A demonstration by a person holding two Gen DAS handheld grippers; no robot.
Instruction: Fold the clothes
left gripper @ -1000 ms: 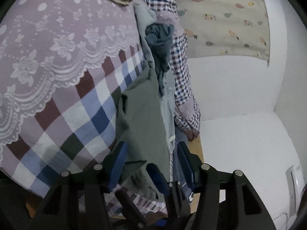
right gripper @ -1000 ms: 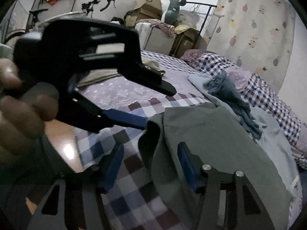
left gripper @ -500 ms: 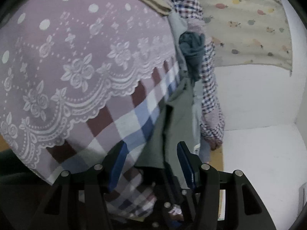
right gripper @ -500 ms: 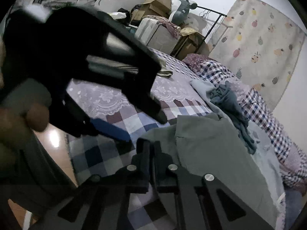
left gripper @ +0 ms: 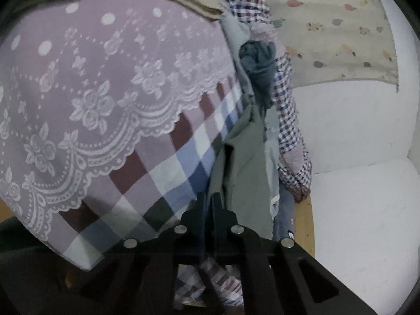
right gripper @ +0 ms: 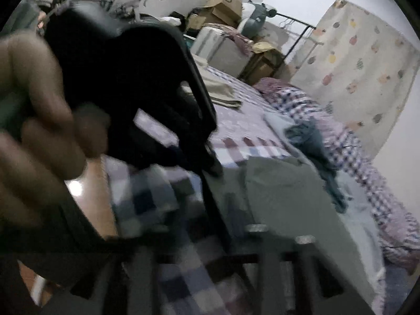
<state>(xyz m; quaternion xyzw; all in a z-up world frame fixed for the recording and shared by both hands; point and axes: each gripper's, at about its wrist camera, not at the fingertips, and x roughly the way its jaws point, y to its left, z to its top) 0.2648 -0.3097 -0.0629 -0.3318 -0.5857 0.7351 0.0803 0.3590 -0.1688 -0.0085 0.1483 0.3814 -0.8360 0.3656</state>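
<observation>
An olive-green garment (left gripper: pixel 244 162) lies along the bed's right side on a checked sheet (left gripper: pixel 168 173). My left gripper (left gripper: pixel 208 203) is shut on its near edge. In the blurred right wrist view the same green garment (right gripper: pixel 283 197) spreads ahead, and my right gripper (right gripper: pixel 231 210) is shut on its near left edge. A hand (right gripper: pixel 39 110) holds the left tool's black housing (right gripper: pixel 126 86) just above that spot. A crumpled dark teal garment (left gripper: pixel 258 65) sits farther up on a pale blue-grey cloth (left gripper: pixel 273 157).
A purple lace cover (left gripper: pixel 105 78) and folded beige cloth (right gripper: pixel 220 92) lie on the bed's far part. A small-check quilt (left gripper: pixel 288 120) runs by the white wall (left gripper: pixel 354 210). Boxes (right gripper: pixel 223 2) and a metal rack (right gripper: pixel 296 34) stand behind the bed.
Both grippers went from open to shut on the green garment's near edge, the right one first, then the left. The right view has swung and is now blurred.
</observation>
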